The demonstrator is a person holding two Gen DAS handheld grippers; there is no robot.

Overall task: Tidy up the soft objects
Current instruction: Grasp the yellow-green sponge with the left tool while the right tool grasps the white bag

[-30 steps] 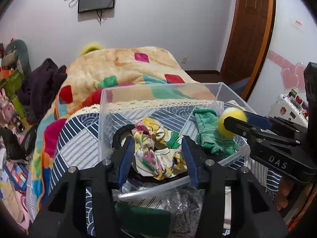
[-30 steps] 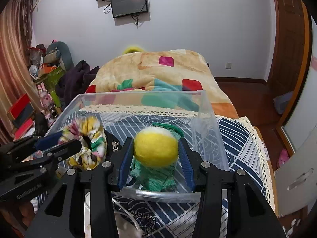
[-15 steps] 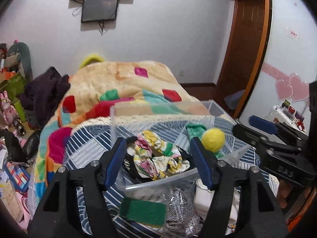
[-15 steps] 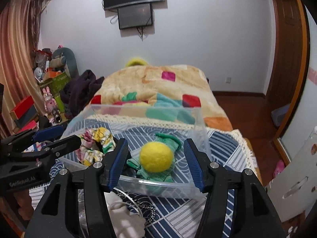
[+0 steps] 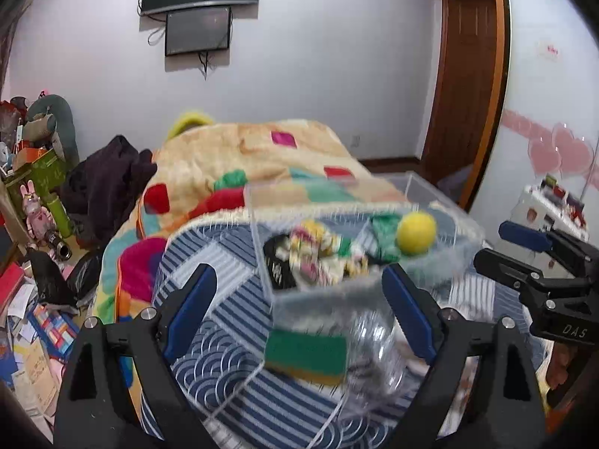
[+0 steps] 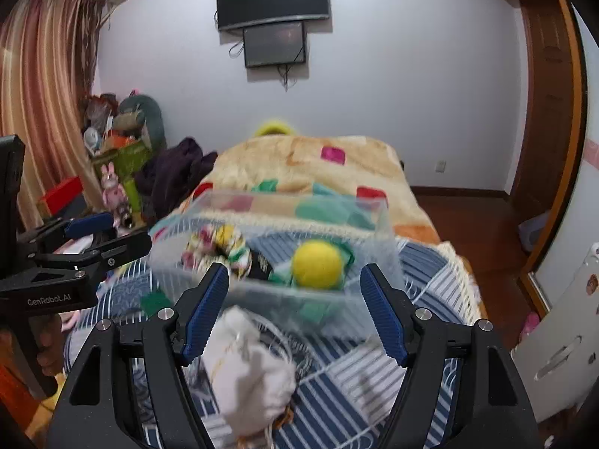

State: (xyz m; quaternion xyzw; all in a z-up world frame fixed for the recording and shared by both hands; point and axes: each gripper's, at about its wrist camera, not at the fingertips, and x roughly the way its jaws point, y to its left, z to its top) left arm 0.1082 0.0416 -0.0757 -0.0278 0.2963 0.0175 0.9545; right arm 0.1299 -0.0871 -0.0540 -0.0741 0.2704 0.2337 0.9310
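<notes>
Currently both grippers hang above the near end of the bed, jaws wide apart, nothing between them. Left gripper (image 5: 297, 314): blue pads flank the near wall of the bin (image 5: 445, 202) in its own view, clear of it. Right gripper (image 6: 295, 312): same stance, pads either side of the bin's near edge, not touching.

Bin is clear plastic, open top, sitting on the striped blue cover (image 5: 209, 299). Its rim is sharp at the left near corner, motion-blurred elsewhere. Inside:
- yellow ball (image 6: 317, 265), right half, resting on a green cloth (image 6: 348, 252)
- floral cloth (image 5: 318, 247), left half, lying over something black; cannot tell what it is

Outside the bin, on the cover, nearer the cameras:
- green sponge (image 5: 305, 350) with a yellow underside, just beside the bin's near wall, between the left pads in that view
- white bag (image 6: 249, 372), just below the right gripper's left pad, with thin cord around it; blurred
- a clear wrapper or container next to the sponge; too blurred to name

Room for moving: open air above the bin. Beyond the bin's far wall lies the patchwork blanket (image 6: 299, 161). The cover's lace edge runs close to the bin's right side in the right view, with bare floor (image 6: 483, 217) past it. Left of the bed, clutter crowds the floor up to the bed's side.
</notes>
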